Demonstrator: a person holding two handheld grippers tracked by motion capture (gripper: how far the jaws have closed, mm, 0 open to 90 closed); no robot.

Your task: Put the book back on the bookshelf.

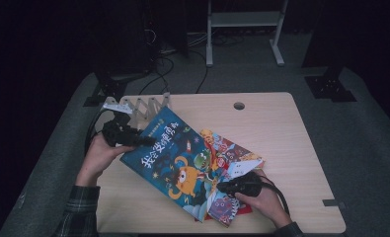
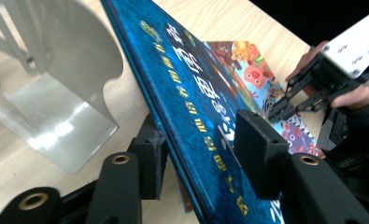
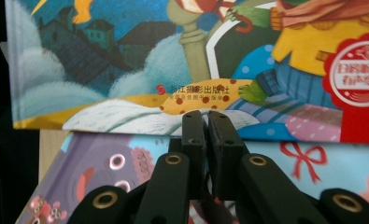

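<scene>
My left gripper (image 2: 198, 154) has its jaws astride the edge of the blue book (image 2: 191, 88), 1 pad on the cover and 1 under it. The pads look to be on the book, though I can't tell how hard they press. In the high view this gripper (image 1: 133, 139) sits at the book's (image 1: 175, 158) upper-left edge, near the table's (image 1: 281, 123) left side, and that edge is tilted up off the wood. A white stand (image 2: 65, 107) is just beside the book on the left – in the high view the rack (image 1: 138, 106) shows behind the gripper.

My right gripper (image 3: 206, 126) has its jaws pressed together with nothing between them – the tips rest on the lower books (image 3: 285, 168), just below the blue book's bottom edge. In the high view it (image 1: 234, 186) lies near the front right of the pile, over a red book (image 1: 229, 150) that sticks out from under the blue one
</scene>
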